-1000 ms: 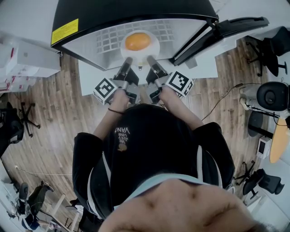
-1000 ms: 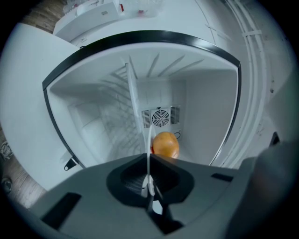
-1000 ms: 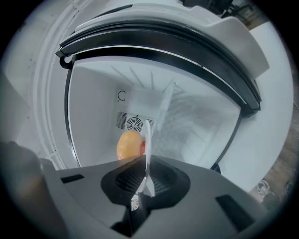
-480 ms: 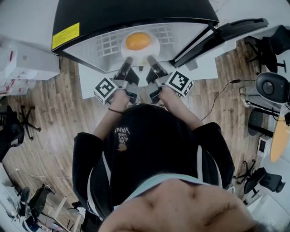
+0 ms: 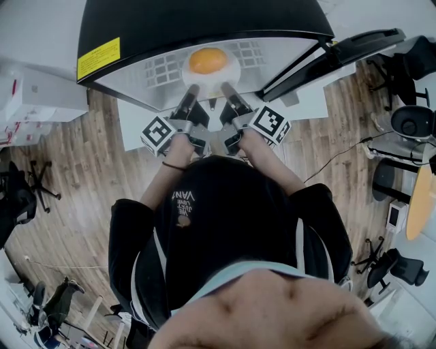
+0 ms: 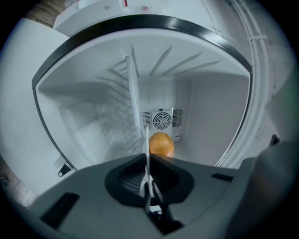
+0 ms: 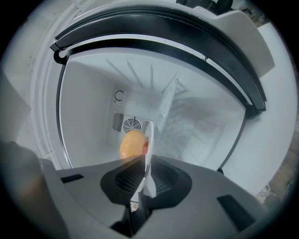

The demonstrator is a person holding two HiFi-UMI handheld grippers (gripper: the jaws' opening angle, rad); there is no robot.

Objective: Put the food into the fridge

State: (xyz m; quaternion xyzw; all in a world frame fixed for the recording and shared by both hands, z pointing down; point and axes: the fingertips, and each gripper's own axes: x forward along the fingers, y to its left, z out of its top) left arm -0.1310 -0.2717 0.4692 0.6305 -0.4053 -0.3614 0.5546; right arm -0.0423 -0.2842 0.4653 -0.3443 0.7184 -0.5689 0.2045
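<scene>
Nothing shifting much since second ago: plate [image 5: 232,69] carrying orange food [image 5: 206,60] staying inside open fridge [image 5: 204,20]. Left gripper [image 5: 193,88] jaws clamping plate rim; right gripper [image 5: 226,87] jaws gripping opposite rim, just easing open.

Reaching forward with left forearm [image 5: 158,183] and right forearm [image 5: 281,172] side by side, bare below dark sleeves, elbows tucked close to the body. Holding left gripper [image 5: 191,94] level and right gripper [image 5: 227,90] tipped barely downward, tips near each other. Clamping left jaws fully together on the thin rim of the plate [image 5: 231,73]. Just been opening right jaws a hair, with the same rim between them and pads touching it.
</scene>
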